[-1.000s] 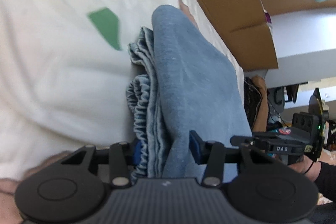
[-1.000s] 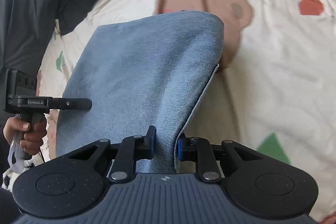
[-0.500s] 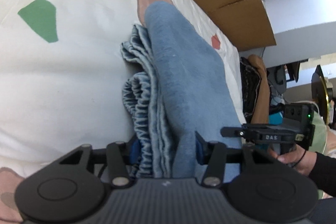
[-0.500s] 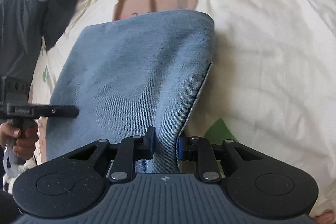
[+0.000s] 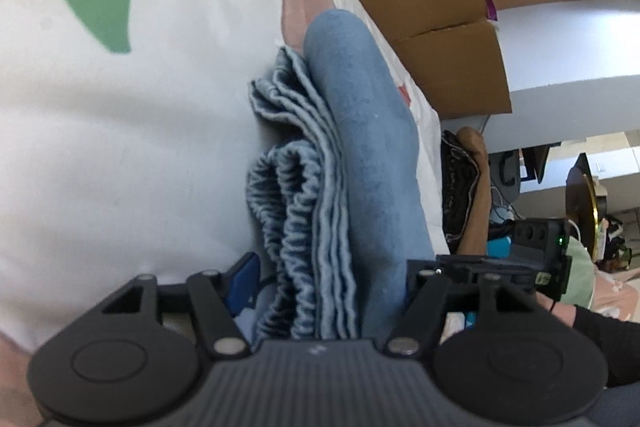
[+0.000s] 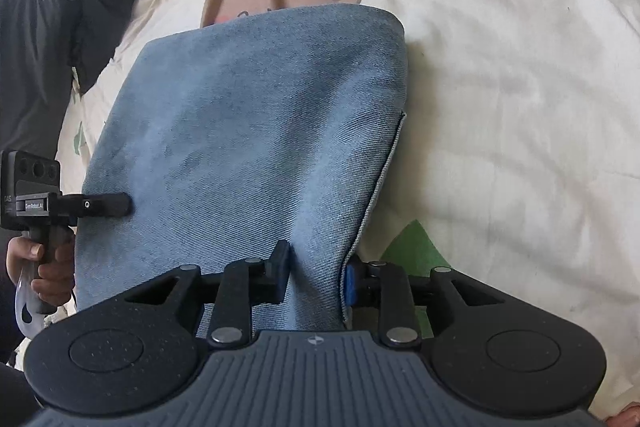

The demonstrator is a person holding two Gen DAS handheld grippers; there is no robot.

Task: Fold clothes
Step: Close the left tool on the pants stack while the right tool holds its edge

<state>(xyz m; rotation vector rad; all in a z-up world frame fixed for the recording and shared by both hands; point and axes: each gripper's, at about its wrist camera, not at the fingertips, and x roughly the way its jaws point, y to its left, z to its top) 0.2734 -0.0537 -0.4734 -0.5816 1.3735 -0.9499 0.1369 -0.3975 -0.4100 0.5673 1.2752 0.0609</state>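
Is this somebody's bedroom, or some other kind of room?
Probably a bedroom. The folded blue denim garment lies on a soft cream bedsheet printed with a brown bear and coloured shapes. Dark clothes are heaped at one edge, and brown cardboard boxes stand beside it.

The left claw (image 5: pixel 326 285), jaws just opening, straddles folded blue denim (image 5: pixel 360 163).
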